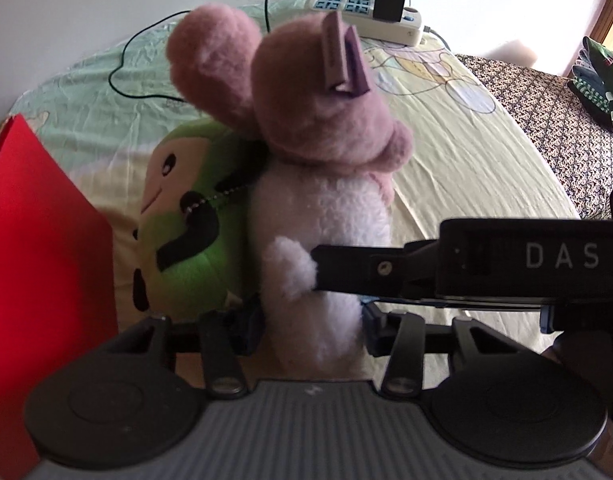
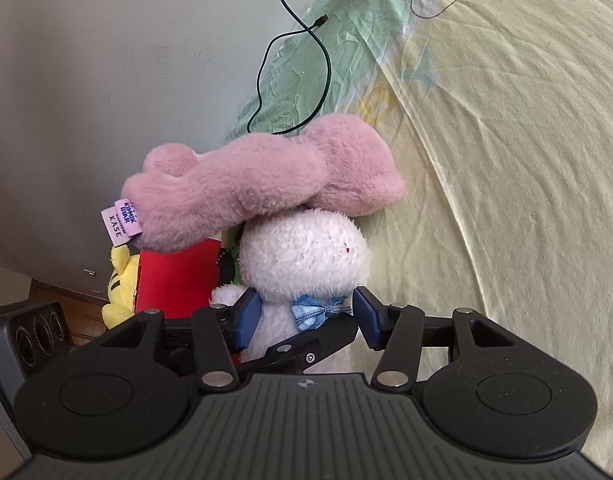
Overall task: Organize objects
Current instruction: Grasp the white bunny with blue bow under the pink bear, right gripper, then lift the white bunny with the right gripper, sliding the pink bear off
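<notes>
On the bed [image 1: 466, 152], the left wrist view showed the left gripper [image 1: 312, 320] clamped on the bunny's [image 1: 318, 216] white body, beside a green plush [image 1: 190, 208]. From the right wrist, the right gripper [image 2: 306, 312] flanked the bunny's [image 2: 302, 252] neck, pads [image 2: 248, 312] apart from it.

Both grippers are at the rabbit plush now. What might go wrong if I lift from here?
1. The left gripper pinches only the soft lower body of the rabbit plush; its big pink ears could tip it out.
2. The right gripper has open jaws straddling the neck, just above a left finger, so they may clash.
3. The green plush leans on the rabbit, bead chain alongside; it may snag or roll.
</notes>
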